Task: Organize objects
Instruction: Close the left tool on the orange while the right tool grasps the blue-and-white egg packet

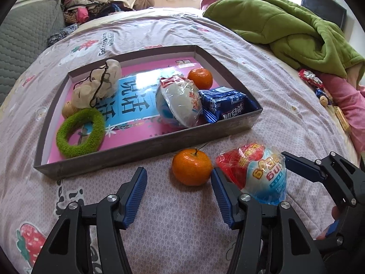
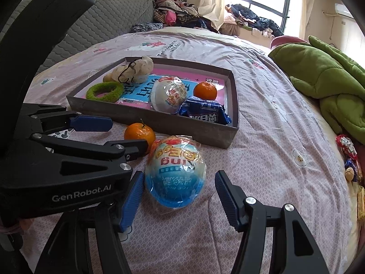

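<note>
A shallow grey box (image 1: 146,147) (image 2: 146,119) lies on the bed. It holds a green ring (image 1: 79,133), a beige cloth toy (image 1: 98,84), a wrapped egg toy (image 1: 179,101), a blue snack pack (image 1: 225,104) and a tangerine (image 1: 200,77). In front of the box lie a second tangerine (image 1: 191,167) (image 2: 139,134) and a second wrapped egg toy (image 1: 257,173) (image 2: 176,173). My left gripper (image 1: 179,196) is open, just short of the tangerine. My right gripper (image 2: 180,196) is open, its fingers on either side of the egg toy.
A green blanket (image 1: 285,25) is heaped at the far right of the bed. Small wrapped sweets (image 1: 317,86) lie near the right edge. A grey quilted headboard (image 1: 25,43) and piled clothes (image 1: 91,4) stand behind.
</note>
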Action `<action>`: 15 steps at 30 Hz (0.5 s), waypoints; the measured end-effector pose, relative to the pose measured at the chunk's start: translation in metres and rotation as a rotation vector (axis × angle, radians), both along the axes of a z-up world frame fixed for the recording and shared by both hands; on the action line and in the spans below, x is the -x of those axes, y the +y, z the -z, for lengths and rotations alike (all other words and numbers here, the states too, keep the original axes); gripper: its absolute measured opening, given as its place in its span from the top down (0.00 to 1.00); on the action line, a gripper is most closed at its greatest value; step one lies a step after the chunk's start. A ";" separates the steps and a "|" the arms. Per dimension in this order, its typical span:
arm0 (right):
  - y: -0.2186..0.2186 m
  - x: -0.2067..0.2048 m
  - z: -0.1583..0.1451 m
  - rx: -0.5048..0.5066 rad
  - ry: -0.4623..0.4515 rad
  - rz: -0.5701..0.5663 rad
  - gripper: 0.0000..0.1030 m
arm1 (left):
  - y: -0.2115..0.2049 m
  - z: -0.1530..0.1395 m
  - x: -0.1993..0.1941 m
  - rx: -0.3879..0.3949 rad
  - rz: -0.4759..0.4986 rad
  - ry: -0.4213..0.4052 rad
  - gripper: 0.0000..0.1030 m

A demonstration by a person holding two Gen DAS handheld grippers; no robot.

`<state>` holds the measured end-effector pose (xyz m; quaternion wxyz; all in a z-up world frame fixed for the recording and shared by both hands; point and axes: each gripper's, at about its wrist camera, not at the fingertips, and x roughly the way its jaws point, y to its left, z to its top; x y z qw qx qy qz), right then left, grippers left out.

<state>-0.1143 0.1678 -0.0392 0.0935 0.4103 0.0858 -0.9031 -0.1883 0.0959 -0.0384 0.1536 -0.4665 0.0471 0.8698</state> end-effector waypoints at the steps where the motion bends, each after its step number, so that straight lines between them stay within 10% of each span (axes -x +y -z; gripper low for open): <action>1: 0.001 0.001 0.000 -0.001 0.008 0.005 0.39 | 0.001 0.001 0.001 -0.003 0.001 0.000 0.39; 15: 0.010 0.011 0.002 0.007 0.028 0.020 0.52 | 0.001 0.010 0.015 -0.106 0.022 -0.045 0.44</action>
